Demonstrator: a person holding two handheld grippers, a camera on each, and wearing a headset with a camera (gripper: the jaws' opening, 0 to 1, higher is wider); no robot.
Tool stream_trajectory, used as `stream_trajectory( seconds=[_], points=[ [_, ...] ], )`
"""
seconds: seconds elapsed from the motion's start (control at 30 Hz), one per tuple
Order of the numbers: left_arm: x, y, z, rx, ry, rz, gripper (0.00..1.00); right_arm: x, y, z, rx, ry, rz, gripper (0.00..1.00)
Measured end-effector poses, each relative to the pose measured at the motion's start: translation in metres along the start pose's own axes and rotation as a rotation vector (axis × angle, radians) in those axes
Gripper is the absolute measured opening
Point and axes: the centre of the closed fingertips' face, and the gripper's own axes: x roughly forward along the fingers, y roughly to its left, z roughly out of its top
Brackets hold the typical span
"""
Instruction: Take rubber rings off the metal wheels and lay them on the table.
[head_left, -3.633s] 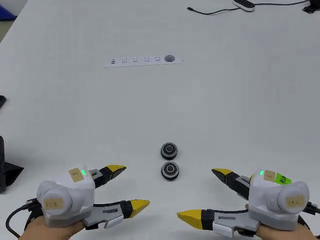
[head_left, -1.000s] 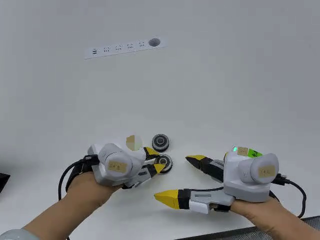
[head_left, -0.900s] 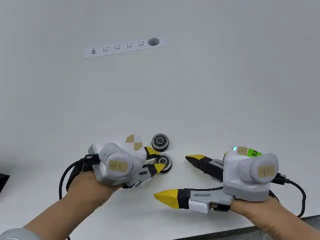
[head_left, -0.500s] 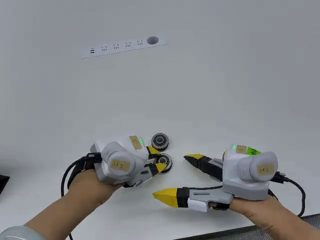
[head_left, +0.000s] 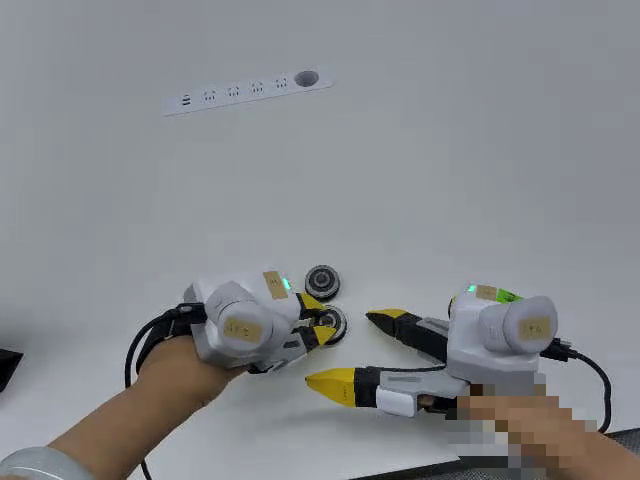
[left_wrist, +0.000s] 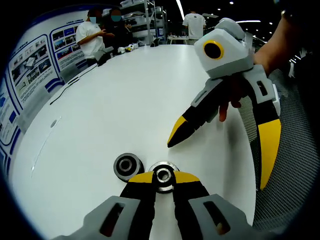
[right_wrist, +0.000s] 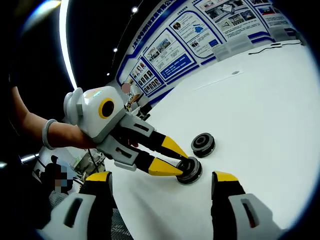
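1. Two small metal wheels sit on a white table (head_left: 450, 150), near its front edge, one just behind the other with a narrow gap between them.
2. The far wheel (head_left: 322, 281) lies flat and free, with a dark outer ring around a metal hub.
3. The near wheel (head_left: 331, 322) also lies flat on the table. The left gripper (head_left: 315, 318) comes in from the left and pinches it, one yellow-tipped jaw on each side of its rim.
4. The left gripper view looks straight down those jaws: the pinched wheel (left_wrist: 163, 175) sits between the yellow tips, and the free wheel (left_wrist: 128, 166) lies just beside it.
5. The right gripper (head_left: 345, 348) is to the right of the near wheel, close but not touching. Its jaws are spread wide with nothing between them.
6. In the right gripper view, the pinched wheel (right_wrist: 189, 169) lies ahead between the spread jaws, with the free wheel (right_wrist: 203, 143) just beyond it.
7. A white power strip (head_left: 247, 91) lies far back on the table, to the left.
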Motion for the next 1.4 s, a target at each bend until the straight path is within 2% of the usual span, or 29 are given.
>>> stream_trajectory(
  seconds=[0.37, 0.83, 1.13, 1.4],
  points=[
    [-0.001, 0.000, -0.001, 0.022, 0.008, 0.003, 0.12, 0.007, 0.004, 0.003, 0.046, -0.001, 0.024, 0.82],
    [-0.001, -0.001, -0.001, 0.021, 0.002, 0.000, 0.11, 0.006, -0.002, 0.006, 0.211, -0.036, 0.047, 0.76],
    [-0.001, -0.002, 0.000, 0.003, -0.007, 0.007, 0.11, 0.012, 0.002, 0.004, 0.248, -0.025, 0.077, 0.77],
    [-0.001, -0.003, -0.001, 0.002, -0.007, 0.005, 0.11, 0.014, 0.000, 0.005, 0.264, -0.023, 0.083, 0.77]
  ],
)
